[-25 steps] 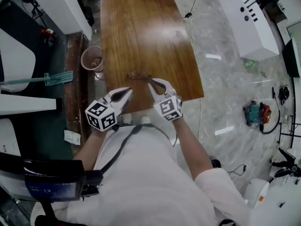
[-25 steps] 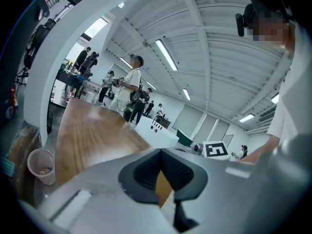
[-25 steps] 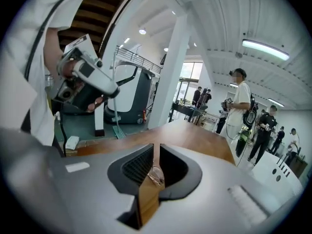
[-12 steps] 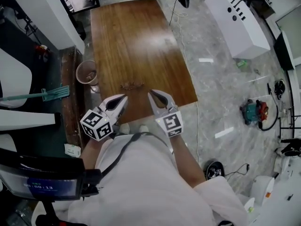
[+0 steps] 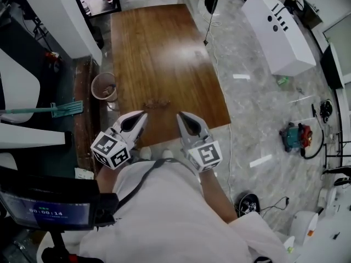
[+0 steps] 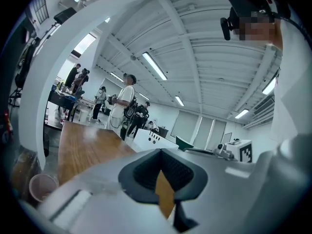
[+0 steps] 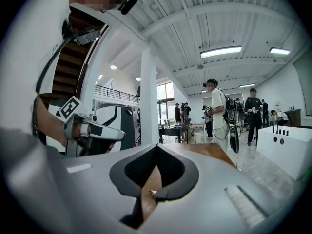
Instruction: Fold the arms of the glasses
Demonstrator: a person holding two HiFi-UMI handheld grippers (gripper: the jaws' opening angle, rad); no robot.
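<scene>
left gripper (image 5: 143, 114) and right gripper (image 5: 180, 115) closed, near seemingly folded glasses (image 5: 156, 103).

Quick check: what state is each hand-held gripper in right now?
Left hand-held gripper: closed, holding nothing.
Right hand-held gripper: closed, holding nothing.

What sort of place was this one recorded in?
Probably a lab or workshop hall: a wooden table on a marble floor, a white equipment console nearby, and several people standing under strip lights.
</scene>
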